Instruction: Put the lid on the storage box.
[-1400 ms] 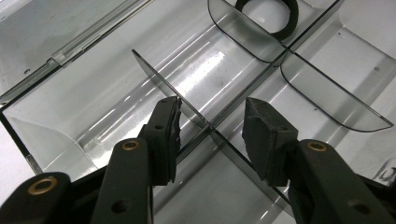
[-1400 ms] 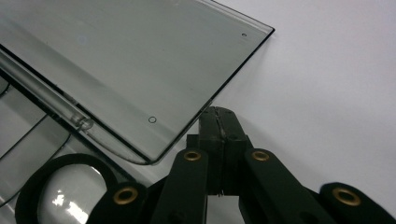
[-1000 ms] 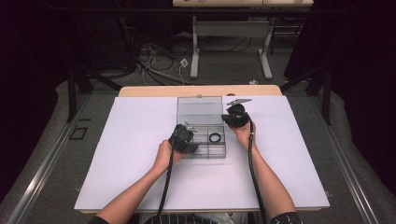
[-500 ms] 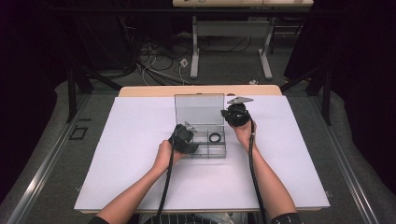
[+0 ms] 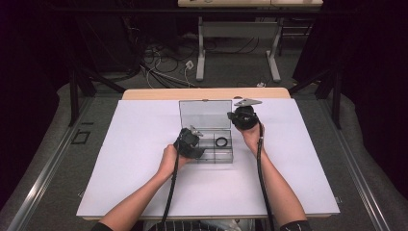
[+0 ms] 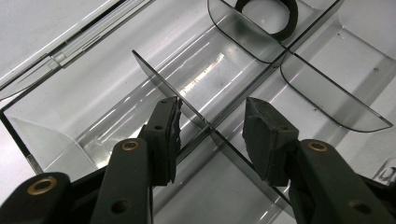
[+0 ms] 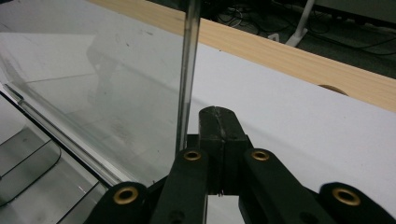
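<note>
Two grippers at clear box [image 5: 207, 144], mid-table: left gripper [image 6: 210, 133] parted, straddling a divider [image 6: 187, 105], not pinching; right gripper [image 7: 218, 122] clenched empty beside upright lid [image 7: 188, 70]. Risk: a nudge slams lid down or left jaws pull box askew.

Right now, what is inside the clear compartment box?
The clear box holds a black ring in one far compartment, with grey dividers splitting it. The compartments under the left gripper look bare; that gripper and hand cover the box's near left corner in the high view.
</note>
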